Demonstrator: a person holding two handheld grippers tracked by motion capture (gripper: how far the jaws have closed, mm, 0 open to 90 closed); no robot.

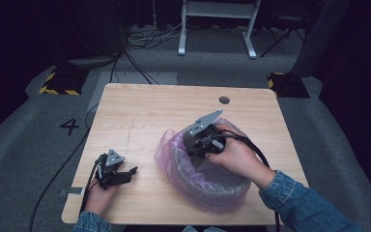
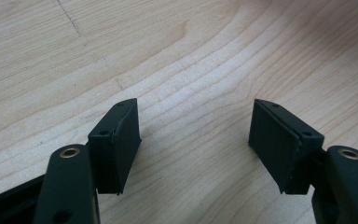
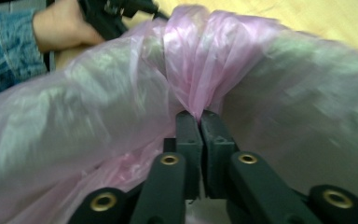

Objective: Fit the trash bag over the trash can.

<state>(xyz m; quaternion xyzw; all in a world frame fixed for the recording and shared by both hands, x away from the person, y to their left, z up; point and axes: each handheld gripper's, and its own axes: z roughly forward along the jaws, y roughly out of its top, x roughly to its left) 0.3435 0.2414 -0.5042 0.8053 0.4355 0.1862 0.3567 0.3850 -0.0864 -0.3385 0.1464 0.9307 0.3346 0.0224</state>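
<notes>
A pink plastic bag (image 1: pixel 174 147) lines a round grey bin (image 1: pixel 212 186) lying on the wooden table (image 1: pixel 140 111) at the right. My right gripper (image 3: pixel 199 119) is shut on a gathered fold of the pink bag (image 3: pixel 196 60), at the bin's rim. In the high view that right gripper (image 1: pixel 193 142) sits over the bin's far-left rim, held by a hand in a denim sleeve. My left gripper (image 1: pixel 128 173) rests low over the table at the front left, open, with nothing but bare wood between its pads (image 2: pixel 121 140).
A dark round hole (image 1: pixel 224 100) marks the table's far right. Cables (image 1: pixel 53 179) trail off the table's left edge onto grey carpet marked with a 4. A white frame (image 1: pixel 217 24) stands beyond the table.
</notes>
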